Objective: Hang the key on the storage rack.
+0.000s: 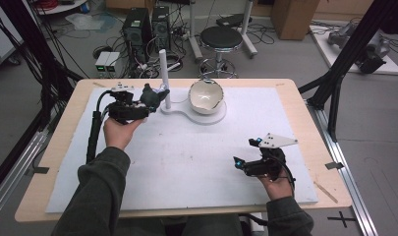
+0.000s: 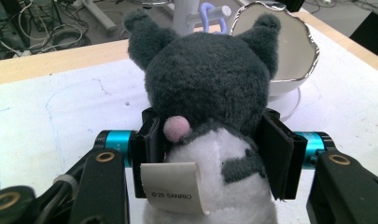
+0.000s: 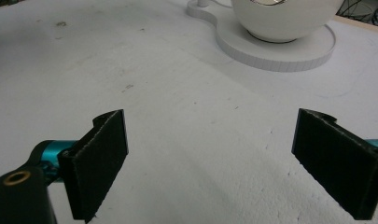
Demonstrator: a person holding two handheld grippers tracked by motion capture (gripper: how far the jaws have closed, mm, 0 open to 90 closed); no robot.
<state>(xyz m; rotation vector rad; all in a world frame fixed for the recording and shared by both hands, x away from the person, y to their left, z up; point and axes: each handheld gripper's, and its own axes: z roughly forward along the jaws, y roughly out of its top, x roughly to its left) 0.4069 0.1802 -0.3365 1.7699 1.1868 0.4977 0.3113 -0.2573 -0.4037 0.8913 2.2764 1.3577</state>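
Dark green sleeves, black grippers

The right gripper (image 1: 246,155) carries a grey three-cornered plate; the left gripper (image 2: 210,147) has teal collars, brass screws.

A light wooden desk (image 1: 304,105) carries a white mat (image 1: 186,157) covering most of its top. At the mat's far middle sits a flat white stand (image 1: 206,118), bearing an upright post (image 1: 163,73) and a white, jagged-rimmed bowl (image 1: 205,96).

On the table: one grey-and-white plush toy (image 2: 210,107), one white egg-shaped bowl (image 1: 205,97), one flat white stand (image 1: 196,115) with one upright post (image 1: 164,78), and two grippers, left gripper (image 1: 137,105) and right gripper (image 1: 246,153). Beyond the table: one black round stool (image 1: 221,38), two dark computer towers (image 1: 146,27), one cardboard box (image 1: 294,17).
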